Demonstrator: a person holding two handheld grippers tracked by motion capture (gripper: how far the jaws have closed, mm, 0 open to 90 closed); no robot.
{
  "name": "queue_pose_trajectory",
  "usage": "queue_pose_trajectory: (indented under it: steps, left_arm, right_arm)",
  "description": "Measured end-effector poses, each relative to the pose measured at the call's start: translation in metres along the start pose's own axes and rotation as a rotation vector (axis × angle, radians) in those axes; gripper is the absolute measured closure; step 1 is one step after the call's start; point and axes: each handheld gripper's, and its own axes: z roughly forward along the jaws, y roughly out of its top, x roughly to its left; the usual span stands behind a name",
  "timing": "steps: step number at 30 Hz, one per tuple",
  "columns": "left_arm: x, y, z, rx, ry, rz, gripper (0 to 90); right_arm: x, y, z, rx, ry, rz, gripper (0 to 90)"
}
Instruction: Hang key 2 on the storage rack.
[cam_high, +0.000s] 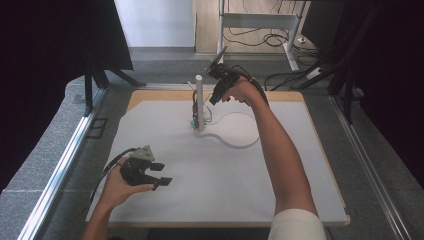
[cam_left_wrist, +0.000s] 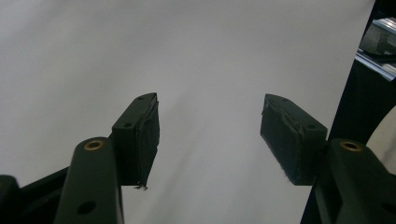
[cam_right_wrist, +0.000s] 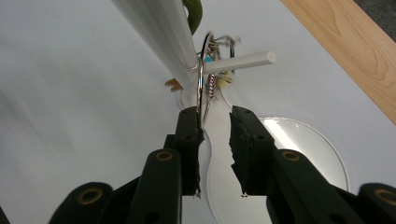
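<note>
Now the right hand-held gripper (cam_high: 218, 94) is at the far middle of the bench (cam_high: 300, 150), just right of the white stand (cam_high: 199, 102). Its jaws are a little apart and press on nothing; a thin metal ring (cam_right_wrist: 201, 79) hangs on the stand's side peg (cam_right_wrist: 243, 60), and its lower part is just beside the left jaw tip. Small beaded pieces (cam_right_wrist: 211, 86) hang next to the ring. The left hand-held gripper (cam_high: 161, 173) rests at the near left, jaws wide apart over bare white surface, well apart from the stand.
</note>
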Motion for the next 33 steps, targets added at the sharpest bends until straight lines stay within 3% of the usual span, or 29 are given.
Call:
queue_pose_trajectory:
  steps: [14, 24, 33]
  left_arm:
    - [0.001, 0.001, 0.004, 0.028, 0.011, 0.003, 38.2]
    - [0.000, 0.000, 0.004, 0.035, 0.020, 0.000, 38.1]
    - [-0.002, 0.000, 0.008, 0.047, 0.018, -0.004, 38.0]
  right_arm:
    - [0.005, -0.052, -0.016, -0.084, 0.020, 0.007, 66.1]
    - [0.003, -0.121, -0.018, -0.191, 0.045, 0.027, 65.5]
    - [0.018, -0.186, -0.011, -0.282, 0.057, 0.023, 63.3]
